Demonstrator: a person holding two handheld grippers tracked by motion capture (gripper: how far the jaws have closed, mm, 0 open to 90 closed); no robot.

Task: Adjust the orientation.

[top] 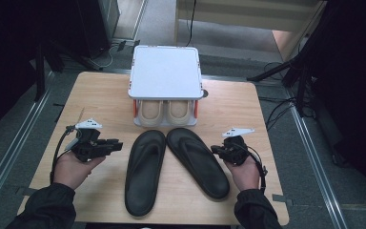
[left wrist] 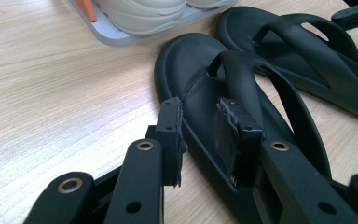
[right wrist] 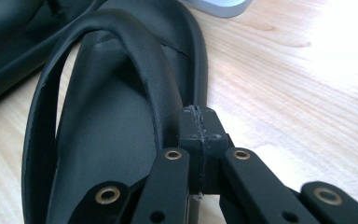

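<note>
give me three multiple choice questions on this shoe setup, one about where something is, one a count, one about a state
1. Where are the beige shoes?
A. under the white rack
B. on top of it
C. on the floor

2. How many black sandals lie on the table?
A. one
B. two
C. four

3. How do the right gripper's jaws stand?
A. wide open
B. shut together
C. clamped on a beige shoe

Answers: 1 A, the beige toes peek out below the white top. 2 B, the left sandal and the right sandal lie side by side. 3 B, the right gripper view shows its pads pressed together beside the sandal's edge.
</note>
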